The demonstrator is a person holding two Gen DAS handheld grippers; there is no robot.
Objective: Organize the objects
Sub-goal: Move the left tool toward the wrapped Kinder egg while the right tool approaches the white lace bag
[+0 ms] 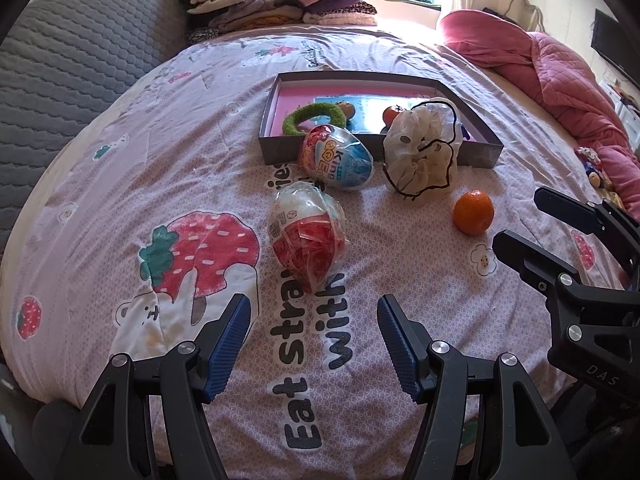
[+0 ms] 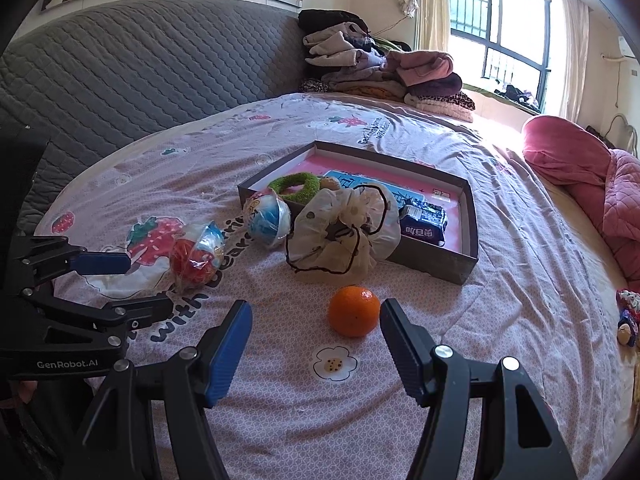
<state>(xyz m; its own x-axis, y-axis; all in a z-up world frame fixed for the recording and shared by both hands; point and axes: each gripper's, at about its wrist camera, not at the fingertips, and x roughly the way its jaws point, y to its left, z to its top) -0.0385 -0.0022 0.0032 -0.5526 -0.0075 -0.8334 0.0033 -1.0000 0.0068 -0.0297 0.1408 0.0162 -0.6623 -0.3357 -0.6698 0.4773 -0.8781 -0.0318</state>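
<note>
reaching toward loose items in front of the shallow box (image 2: 464, 268), both grippers stand wide open and empty. right gripper (image 2: 316, 328) faces the orange (image 2: 354, 311); left gripper (image 1: 314, 330) faces the red wrapped egg (image 1: 306, 236). next, likely: close in, grasp, lift into the box.

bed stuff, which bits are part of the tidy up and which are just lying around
For the job:
- grey box
- orange
- red egg toy
- blue egg toy
- drawstring pouch

Just lying about:
- folded clothes pile
- pink quilt
- grey headboard
</note>
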